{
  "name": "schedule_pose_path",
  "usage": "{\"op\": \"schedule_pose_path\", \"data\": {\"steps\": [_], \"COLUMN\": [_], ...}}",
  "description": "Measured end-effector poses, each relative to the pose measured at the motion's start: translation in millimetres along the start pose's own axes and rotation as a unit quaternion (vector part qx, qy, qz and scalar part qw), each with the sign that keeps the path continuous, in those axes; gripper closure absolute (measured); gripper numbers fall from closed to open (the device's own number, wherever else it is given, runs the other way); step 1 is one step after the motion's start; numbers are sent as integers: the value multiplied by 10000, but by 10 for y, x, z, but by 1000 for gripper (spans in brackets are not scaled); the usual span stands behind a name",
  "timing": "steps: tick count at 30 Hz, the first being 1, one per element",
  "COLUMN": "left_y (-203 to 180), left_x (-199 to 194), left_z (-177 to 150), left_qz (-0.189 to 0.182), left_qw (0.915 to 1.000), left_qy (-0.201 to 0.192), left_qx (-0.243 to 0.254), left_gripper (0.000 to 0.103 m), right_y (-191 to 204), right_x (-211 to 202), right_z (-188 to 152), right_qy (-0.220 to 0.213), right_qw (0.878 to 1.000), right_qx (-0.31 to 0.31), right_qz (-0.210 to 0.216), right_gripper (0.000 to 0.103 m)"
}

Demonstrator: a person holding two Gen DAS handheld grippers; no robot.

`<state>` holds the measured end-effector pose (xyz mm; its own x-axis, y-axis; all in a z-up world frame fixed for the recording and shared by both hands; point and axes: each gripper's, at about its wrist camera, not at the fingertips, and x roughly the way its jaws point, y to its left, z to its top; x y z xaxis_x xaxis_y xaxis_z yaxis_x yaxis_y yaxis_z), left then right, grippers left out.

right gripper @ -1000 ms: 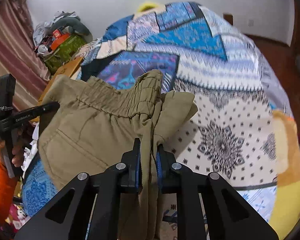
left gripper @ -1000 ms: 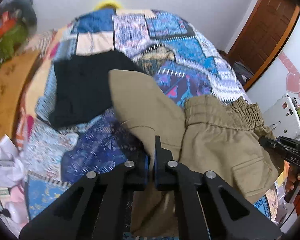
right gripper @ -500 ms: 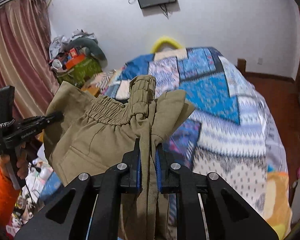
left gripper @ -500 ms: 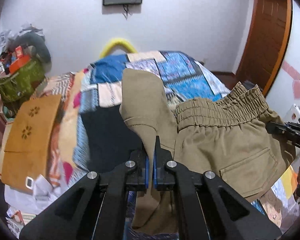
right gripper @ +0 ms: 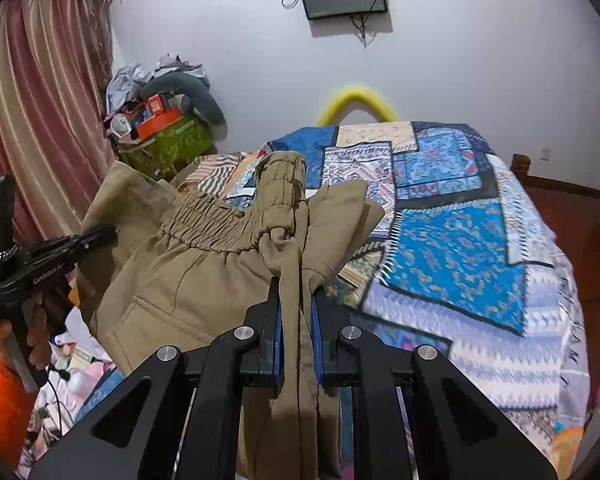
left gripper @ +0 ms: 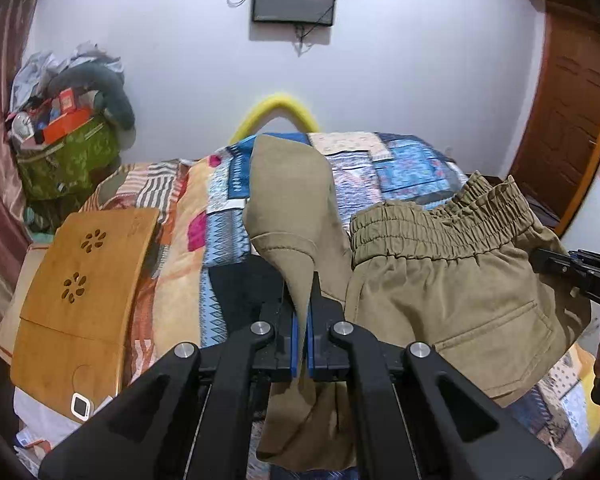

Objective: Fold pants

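Over patchwork bed [right gripper: 460,240], khaki pants [right gripper: 204,280]

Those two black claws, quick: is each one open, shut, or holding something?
Left gripper: shut on the tan pants, pinching a fold of the cloth.
Right gripper: shut on the pants, clamping bunched cloth near the waistband.

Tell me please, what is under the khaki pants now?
The pants hang in the air, held by both grippers. Under them lie the patchwork bedspread and a dark cloth; the bed directly beneath is covered.
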<state>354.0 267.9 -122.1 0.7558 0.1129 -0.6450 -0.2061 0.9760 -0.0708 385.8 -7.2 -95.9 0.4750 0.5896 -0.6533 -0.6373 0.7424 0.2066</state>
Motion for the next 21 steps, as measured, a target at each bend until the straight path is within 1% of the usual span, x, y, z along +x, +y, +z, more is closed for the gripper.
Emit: {"op": "schedule_pose_path", "data": {"steps": [1,4,9,14,18,21], "left_y": [74,239,518,726,832,936], "left_x": [94,326,778,1220,1561,1818], "left_z": [3,-20,-127,-315,-509,-685], "left_qz": [31,97,313,262,219,356], "left_qw": [10000,9997,9985,9962,9931,9874], "left_qy": [32,83,339,662,996,1377], "left_qx": [-64,-190,-281,-492,-576,-697], "left_gripper": [100,100,100,100,99,96], "right_y": [6,49,93,89,26,7], "right_x": [53,394,933,1312,1541,1652], "right_z": [9,66,89,-2,-144,-240], "right_qy": [28,170,413,701,1004,1196], "right_qw": [10000,9998,9989,9973,9947,9920], "right_qx": [-23,-133,-208,-238,-204,-306], "right_qz": [13,52,103,22,-120,-265], "right_gripper": [93,93,93,93,92,91]}}
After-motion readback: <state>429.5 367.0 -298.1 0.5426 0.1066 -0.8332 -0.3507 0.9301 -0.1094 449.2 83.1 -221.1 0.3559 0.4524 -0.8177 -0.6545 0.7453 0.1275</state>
